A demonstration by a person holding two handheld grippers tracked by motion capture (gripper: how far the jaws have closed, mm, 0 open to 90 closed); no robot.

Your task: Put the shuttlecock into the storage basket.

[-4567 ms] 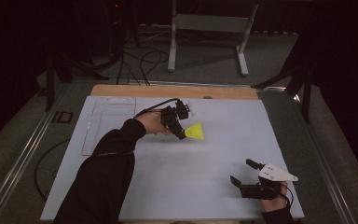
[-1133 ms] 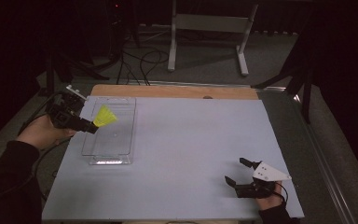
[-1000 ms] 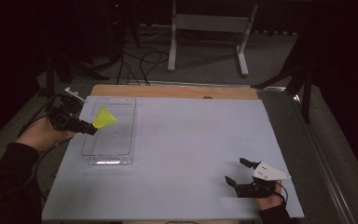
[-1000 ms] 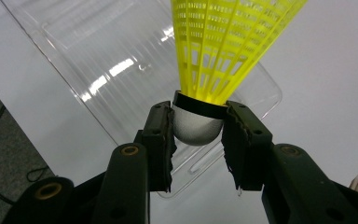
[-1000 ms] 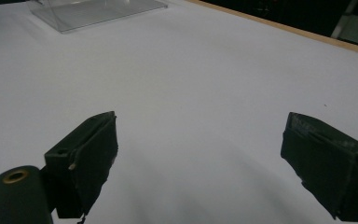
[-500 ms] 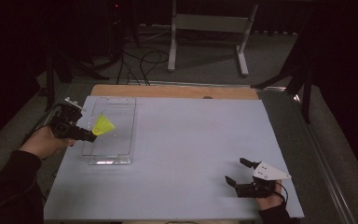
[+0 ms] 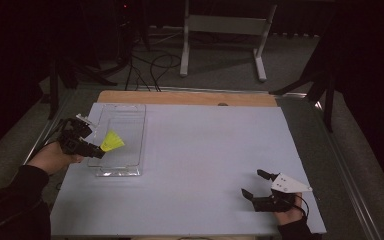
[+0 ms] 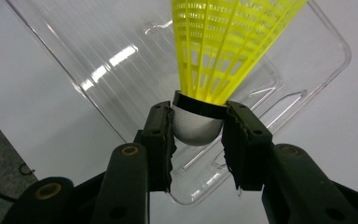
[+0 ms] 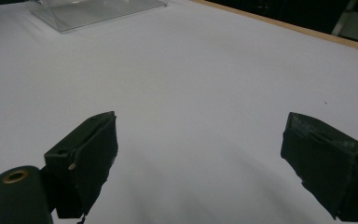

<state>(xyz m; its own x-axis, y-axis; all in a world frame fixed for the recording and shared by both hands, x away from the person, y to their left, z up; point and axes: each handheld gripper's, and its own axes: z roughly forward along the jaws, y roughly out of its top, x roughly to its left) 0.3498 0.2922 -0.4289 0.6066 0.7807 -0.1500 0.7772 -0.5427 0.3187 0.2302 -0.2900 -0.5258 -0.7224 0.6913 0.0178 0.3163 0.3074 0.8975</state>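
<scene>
**Shuttlecock held over clear tray**

Left gripper (image 7: 96, 150) at the table's left edge, clamped on a yellow shuttlecock (image 7: 111, 142). In the left gripper view, both black jaws pressed against the sides of the grey rounded cork base (image 8: 196, 125), just under the black band; yellow mesh skirt (image 8: 228, 44) fanning up and away from the jaws. Shuttlecock (image 8: 214, 60) poised above a clear plastic tray (image 8: 98, 60), not touching it as far as can be told. Seen from the high view, skirt pointing toward the table's middle, over the left wall of the tray (image 7: 139, 142). Tray lying on the pale sheet covering the table (image 7: 205, 150), near its left side.

Right gripper (image 7: 255, 187) low at the near right corner, well apart from the tray, grey three-cornered plate (image 7: 290, 184) on top. Jaws spread wide in the right gripper view, bare white surface (image 9: 205, 93) between them, nothing held. Tray corner (image 9: 98, 11) visible far off at upper left.
</scene>
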